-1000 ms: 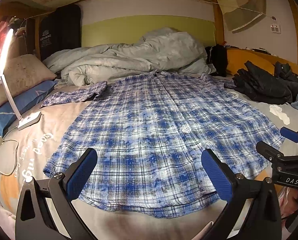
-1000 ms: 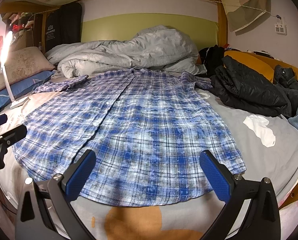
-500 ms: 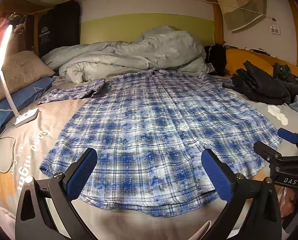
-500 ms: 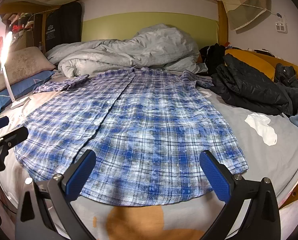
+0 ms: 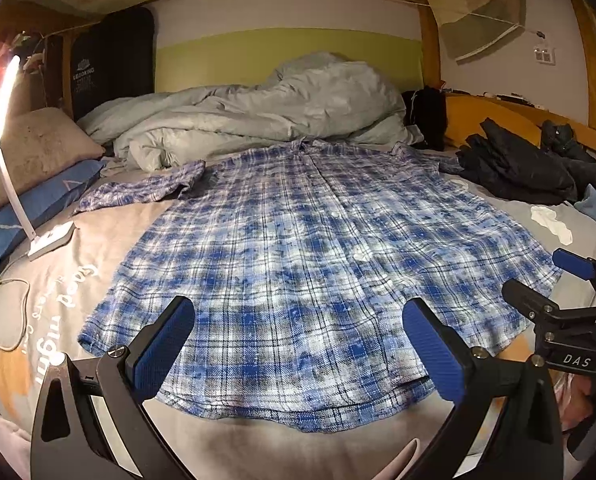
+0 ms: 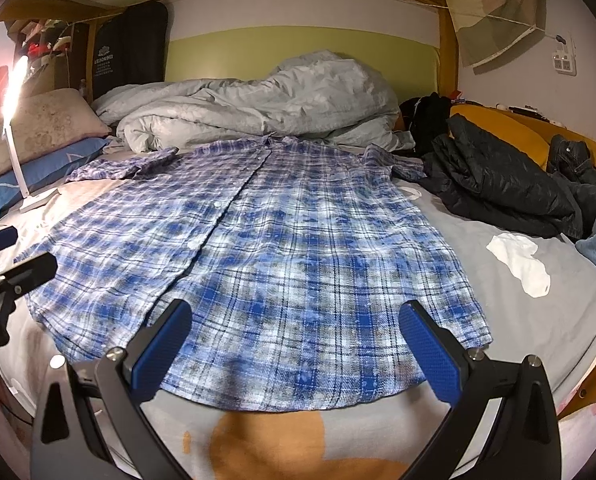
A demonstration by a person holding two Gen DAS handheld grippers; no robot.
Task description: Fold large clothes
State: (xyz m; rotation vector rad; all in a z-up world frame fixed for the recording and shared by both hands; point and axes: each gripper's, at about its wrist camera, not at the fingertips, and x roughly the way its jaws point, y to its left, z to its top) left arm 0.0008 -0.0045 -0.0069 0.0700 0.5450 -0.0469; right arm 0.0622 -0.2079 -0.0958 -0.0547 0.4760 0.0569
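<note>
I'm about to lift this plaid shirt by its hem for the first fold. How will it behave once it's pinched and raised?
The plaid shirt lies thin and flat, so it will probably hang limp. Its spread sleeve will likely trail behind. The woven cloth looks unlikely to slip from the blue pads of the open right gripper.

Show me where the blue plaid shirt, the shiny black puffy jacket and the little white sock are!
Blue plaid shirt (image 6: pixel 298 248), right wrist view, middle of its front panel.
Shiny black puffy jacket (image 6: pixel 493 176), right wrist view, its crumpled middle.
Little white sock (image 6: pixel 517 264), right wrist view, middle of the sock.
</note>
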